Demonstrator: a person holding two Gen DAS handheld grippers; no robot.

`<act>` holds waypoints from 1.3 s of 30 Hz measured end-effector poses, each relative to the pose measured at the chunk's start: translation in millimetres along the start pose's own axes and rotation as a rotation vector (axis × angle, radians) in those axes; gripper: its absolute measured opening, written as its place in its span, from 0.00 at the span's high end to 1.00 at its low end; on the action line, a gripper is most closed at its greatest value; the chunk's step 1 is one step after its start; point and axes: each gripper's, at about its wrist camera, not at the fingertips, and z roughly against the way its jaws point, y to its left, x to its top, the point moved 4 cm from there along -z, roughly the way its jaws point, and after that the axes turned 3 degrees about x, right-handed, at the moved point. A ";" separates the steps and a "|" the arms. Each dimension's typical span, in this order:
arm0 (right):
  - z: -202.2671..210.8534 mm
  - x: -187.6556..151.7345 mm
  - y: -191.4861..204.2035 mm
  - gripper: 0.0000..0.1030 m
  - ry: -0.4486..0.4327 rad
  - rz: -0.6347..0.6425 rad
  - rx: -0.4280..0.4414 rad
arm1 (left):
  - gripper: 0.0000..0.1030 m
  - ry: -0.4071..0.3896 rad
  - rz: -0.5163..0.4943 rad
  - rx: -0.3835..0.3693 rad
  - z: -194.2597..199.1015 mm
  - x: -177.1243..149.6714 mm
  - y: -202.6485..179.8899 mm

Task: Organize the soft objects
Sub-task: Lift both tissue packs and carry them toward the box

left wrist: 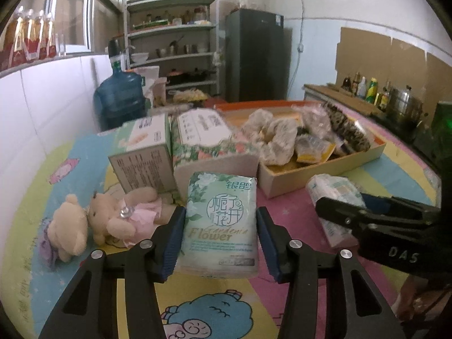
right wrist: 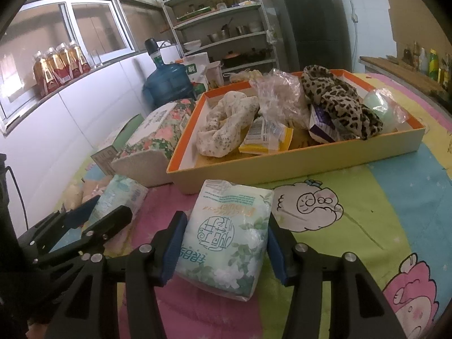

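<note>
A pale green tissue pack printed "Gardenia Flower" (left wrist: 223,243) lies on the cartoon tablecloth between the blue pads of my left gripper (left wrist: 221,214), and both pads touch its sides. A second, similar tissue pack (right wrist: 226,240) is squeezed between the pads of my right gripper (right wrist: 226,220). Each gripper also shows in the other's view, the right gripper (left wrist: 341,200) to the right and the left gripper (right wrist: 111,206) to the left. Two small teddy bears (left wrist: 67,228) (left wrist: 121,214) lie left of the left gripper.
An orange-rimmed shallow box (right wrist: 296,166) behind the packs holds a floral cloth (right wrist: 226,121), a leopard-print cloth (right wrist: 339,99), plastic bags and small packets. A floral tissue box (left wrist: 197,141) and a green carton (left wrist: 141,152) stand beside it. A blue water jug (left wrist: 121,96) sits beyond the table.
</note>
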 end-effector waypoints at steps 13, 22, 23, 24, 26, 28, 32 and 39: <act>33.1 14.5 -9.1 0.48 -0.084 0.014 -0.006 | 0.50 -0.049 0.039 -0.045 22.6 30.0 -15.7; 55.1 35.4 -37.7 0.48 -0.144 -0.001 -0.032 | 0.50 -0.070 0.049 -0.085 18.2 56.1 -42.5; 57.4 38.8 -42.3 0.48 -0.151 -0.004 -0.033 | 0.50 -0.071 0.047 -0.088 17.1 58.4 -46.4; 59.2 41.4 -45.4 0.48 -0.155 -0.005 -0.034 | 0.50 -0.073 0.046 -0.091 15.7 60.7 -49.4; 62.5 46.9 -52.5 0.48 -0.168 -0.006 -0.039 | 0.50 -0.078 0.042 -0.097 13.1 68.1 -57.6; 66.9 54.5 -59.7 0.48 -0.186 -0.006 -0.047 | 0.50 -0.081 0.035 -0.102 9.2 75.3 -65.9; 72.2 68.7 -74.8 0.48 -0.208 -0.001 -0.058 | 0.50 -0.087 0.019 -0.111 2.3 91.0 -80.3; 73.7 94.1 -100.0 0.48 -0.223 0.014 -0.072 | 0.50 -0.086 0.002 -0.122 -18.6 118.8 -102.3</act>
